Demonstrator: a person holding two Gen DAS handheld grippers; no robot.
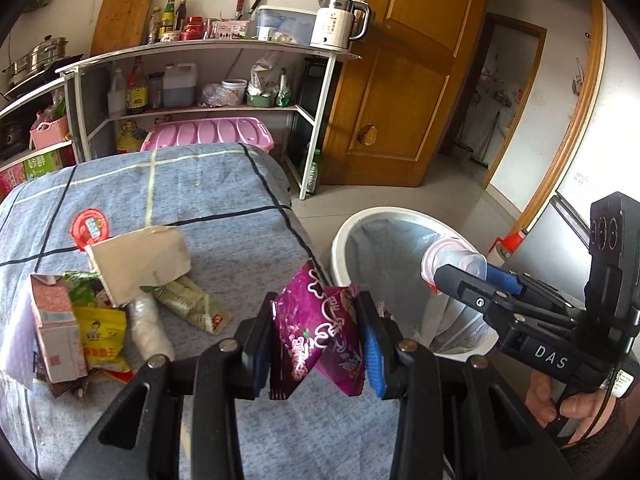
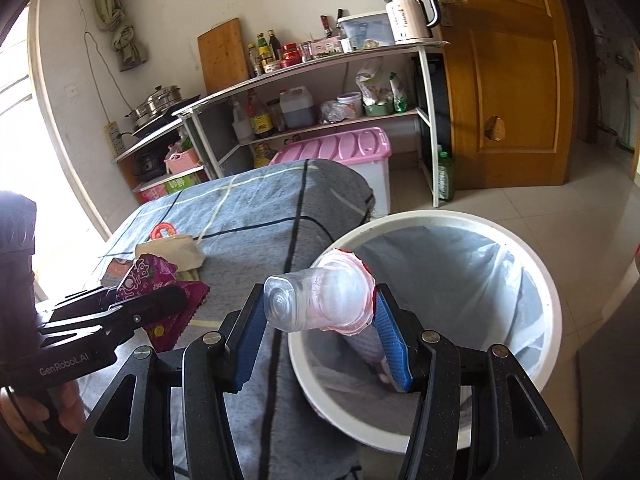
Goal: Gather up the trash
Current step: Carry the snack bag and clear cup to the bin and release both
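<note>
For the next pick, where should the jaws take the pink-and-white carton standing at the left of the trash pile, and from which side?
Grip the pink-and-white carton across its upper body, just below the torn-open top, coming down from above. It stands roughly upright with flat, narrow sides, and its top is free. The yellow wrapper crowds its right side low down, so a low side approach would likely snag.

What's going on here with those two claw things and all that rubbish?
A person is clearing trash off a blanket-covered table, with a claw tool in each hand. The left claw pinches a purple snack wrapper. The right claw grips a clear plastic cup over the rim of the white lined bin, not yet dropped. More wrappers and a small pink carton wait on the table.
</note>
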